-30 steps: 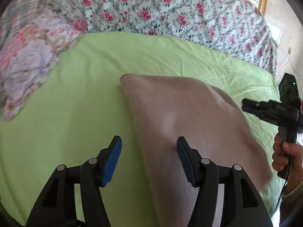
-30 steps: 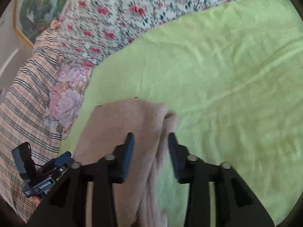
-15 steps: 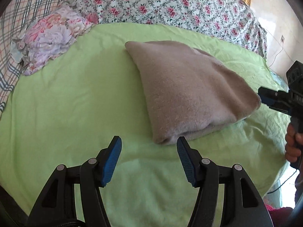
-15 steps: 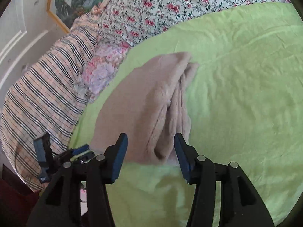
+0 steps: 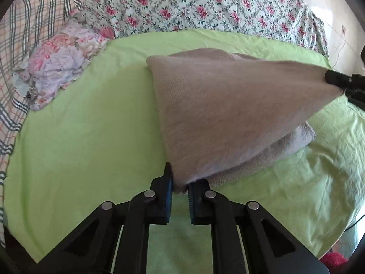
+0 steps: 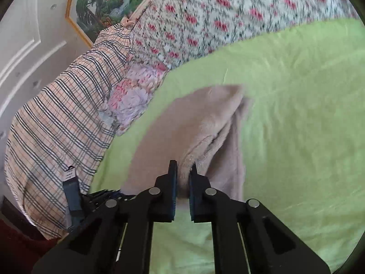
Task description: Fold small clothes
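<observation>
Together, both grippers are pinching near corners of the beige cloth [image 5: 228, 114], the left gripper [image 5: 179, 186] and right gripper [image 6: 182, 182] each with jaws narrow on fabric, lifting the top layer off the green sheet [image 5: 79, 137], apparently to carry a fold across.

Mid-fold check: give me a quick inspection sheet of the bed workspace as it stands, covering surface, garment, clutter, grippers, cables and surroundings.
Surface: green sheet, lightly wrinkled.
Job's things: beige fleece garment, folded; top layer lifted by two near corners, lower layers resting on the sheet.
Clutter: crumpled floral cloth at the sheet's far left edge.
Grippers: left gripper shut on one corner; right gripper shut on another.
Cables: thin wire along the wall.
Surroundings: floral bedding, plaid blanket, framed painting.
</observation>
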`<state>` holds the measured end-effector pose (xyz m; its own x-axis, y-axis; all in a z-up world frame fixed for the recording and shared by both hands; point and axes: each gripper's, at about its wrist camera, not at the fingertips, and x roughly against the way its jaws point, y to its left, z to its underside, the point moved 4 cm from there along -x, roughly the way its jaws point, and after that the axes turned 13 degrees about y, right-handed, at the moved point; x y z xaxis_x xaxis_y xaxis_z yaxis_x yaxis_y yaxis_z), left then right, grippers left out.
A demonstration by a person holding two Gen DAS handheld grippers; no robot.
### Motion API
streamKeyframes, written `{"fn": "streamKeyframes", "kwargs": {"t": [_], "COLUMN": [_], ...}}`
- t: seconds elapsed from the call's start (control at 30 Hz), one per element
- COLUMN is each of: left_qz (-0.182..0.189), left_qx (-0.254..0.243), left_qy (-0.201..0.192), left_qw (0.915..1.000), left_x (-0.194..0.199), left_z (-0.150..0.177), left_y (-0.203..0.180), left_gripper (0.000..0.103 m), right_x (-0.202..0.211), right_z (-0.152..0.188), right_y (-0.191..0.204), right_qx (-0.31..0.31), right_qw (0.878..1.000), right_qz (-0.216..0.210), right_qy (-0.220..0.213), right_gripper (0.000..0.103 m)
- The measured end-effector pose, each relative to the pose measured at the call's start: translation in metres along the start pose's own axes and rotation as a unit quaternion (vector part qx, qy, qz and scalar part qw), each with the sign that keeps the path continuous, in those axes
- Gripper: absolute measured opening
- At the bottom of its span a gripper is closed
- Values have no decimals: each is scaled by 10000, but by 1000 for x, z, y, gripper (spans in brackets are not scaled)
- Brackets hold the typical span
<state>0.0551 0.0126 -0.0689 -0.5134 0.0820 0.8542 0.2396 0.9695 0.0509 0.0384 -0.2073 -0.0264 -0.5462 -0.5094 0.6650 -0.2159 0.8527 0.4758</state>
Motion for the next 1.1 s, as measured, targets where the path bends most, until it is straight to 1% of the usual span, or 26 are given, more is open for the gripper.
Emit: {"fn": "streamKeyframes", "kwargs": {"t": [0.03, 0.07, 0.13, 0.2, 0.27, 0.33, 0.4, 0.43, 0.53, 0.63, 0.67, 0.73, 0.8, 0.93, 1.0, 1.03, 1.1], "left_qz": [6, 33, 7, 57, 242, 513, 764, 832, 1033, 1103, 1146, 1235, 1357, 1456, 1514, 1586, 1668], "left_qx": [27, 54, 66, 130, 298, 480, 669, 723, 856, 767, 725, 634, 538, 333, 294, 296, 318], "left_qy": [21, 63, 154, 228, 305, 405, 501, 529, 581, 599, 603, 640, 659, 446, 297, 218, 79], "left_qw": [10000, 10000, 9999, 9996, 9988, 9967, 9936, 9925, 9893, 9891, 9889, 9882, 9871, 9878, 9876, 9867, 9854], "left_x": [0, -2, -4, -5, -6, -9, -14, -16, -20, -21, -20, -17, -10, 14, 23, 26, 27], "left_z": [1, 2, 3, 4, 5, 6, 8, 8, 9, 9, 9, 12, 18, 23, 13, 5, -16], "left_y": [-1, -2, -3, -1, 7, 14, 19, 20, 25, 24, 24, 28, 31, 42, 46, 47, 46], "left_gripper": [9, 9, 9, 8, 8, 8, 8, 9, 9, 10, 13, 16, 16, 17, 17, 17, 17], "right_x": [-8, -15, -33, -47, -49, -58, -65, -67, -69, -69, -68, -67, -60, -35, -26, -24, -26], "right_z": [3, 7, 17, 25, 26, 28, 32, 35, 36, 38, 38, 37, 38, 28, 12, 3, -20], "right_y": [-7, -12, -23, -28, -28, -30, -34, -34, -35, -37, -38, -41, -45, -44, -45, -45, -47], "right_qx": [49, 37, -60, -115, -151, -115, -113, -75, -112, -205, -260, -370, -560, -733, -776, -815, -875], "right_qw": [9992, 9982, 9961, 9943, 9947, 9915, 9897, 9883, 9875, 9873, 9874, 9863, 9865, 9894, 9918, 9927, 9941], "right_qz": [353, 501, 638, 735, 679, 878, 946, 1034, 1083, 1068, 1043, 1070, 928, 800, 701, 629, 472], "right_qy": [185, 332, 614, 763, 762, 953, 1066, 1119, 1140, 1157, 1162, 1197, 1228, 964, 735, 629, 437], "right_gripper": [9, 9, 9, 9, 9, 9, 9, 10, 10, 11, 12, 20, 27, 28, 29, 32, 46]}}
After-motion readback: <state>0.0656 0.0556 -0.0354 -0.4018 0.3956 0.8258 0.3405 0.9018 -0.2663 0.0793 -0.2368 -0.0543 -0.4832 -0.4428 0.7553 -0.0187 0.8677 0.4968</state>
